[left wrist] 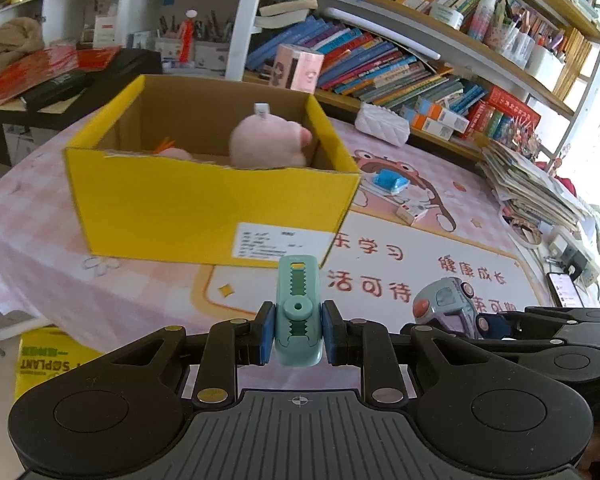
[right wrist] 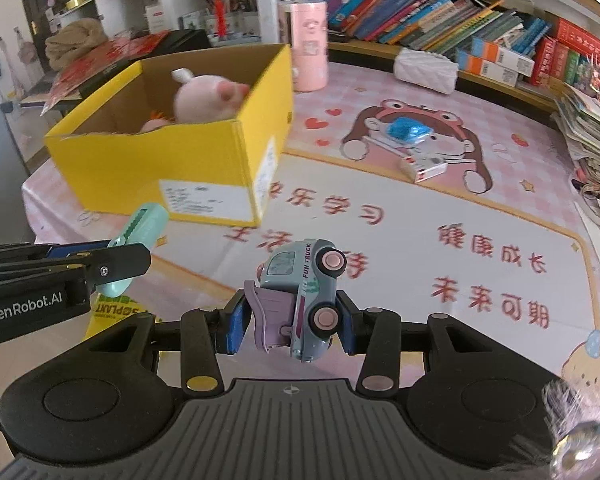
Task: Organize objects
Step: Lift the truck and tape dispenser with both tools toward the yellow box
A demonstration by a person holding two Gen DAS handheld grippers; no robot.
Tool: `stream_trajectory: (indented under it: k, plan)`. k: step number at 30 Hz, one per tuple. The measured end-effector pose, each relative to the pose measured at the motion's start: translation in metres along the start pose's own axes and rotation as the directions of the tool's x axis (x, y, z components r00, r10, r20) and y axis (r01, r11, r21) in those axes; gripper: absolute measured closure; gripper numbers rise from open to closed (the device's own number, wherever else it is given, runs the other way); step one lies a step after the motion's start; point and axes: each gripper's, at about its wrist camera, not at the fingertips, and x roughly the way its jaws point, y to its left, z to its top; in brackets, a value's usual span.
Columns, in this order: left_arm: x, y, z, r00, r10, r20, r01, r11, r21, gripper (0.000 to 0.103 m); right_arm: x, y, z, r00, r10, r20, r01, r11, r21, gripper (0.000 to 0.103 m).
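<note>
Left wrist: mint clip [left wrist: 299,312] lengthwise, box-ward [left wrist: 204,208].

Matt yellow cardboard box [left wrist: 204,204]; fuzzy pink plush pig [left wrist: 266,142]; smooth mint plastic clip [left wrist: 299,312]; glossy plastic toy truck [right wrist: 306,300]; glossy printed table cover [right wrist: 420,216]

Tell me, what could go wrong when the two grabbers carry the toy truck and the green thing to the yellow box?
1. The toy truck sits tilted in the right gripper, so it might slip out.
2. The left gripper holds the mint green clip right beside the other; they could bump.
3. The pink plush pig fills part of the yellow box, so dropped things may bounce off.
</note>
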Motion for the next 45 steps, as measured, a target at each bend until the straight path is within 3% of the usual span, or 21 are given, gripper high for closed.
stream_trajectory:
  k: [24, 36, 45]
  plan:
    - [-0.058, 0.059, -0.023, 0.998, 0.03, 0.05, -0.031, 0.999, 0.018, 0.08, -0.009, 0.084, -0.025, 0.999, 0.047, 0.012, -0.046, 0.999, -0.009, 0.061]
    - [-0.078, 0.081, -0.016, 0.992, 0.035, 0.118, -0.035, 0.999, -0.002, 0.08, -0.015, 0.113, -0.015, 0.997, 0.044, 0.063, -0.042, 0.998, -0.043, 0.061]
    - [-0.071, 0.082, 0.006, 0.986, 0.019, 0.166, -0.017, 1.0, -0.014, 0.08, -0.016, 0.109, 0.008, 0.994, 0.033, 0.108, -0.027, 0.998, -0.058, 0.061]
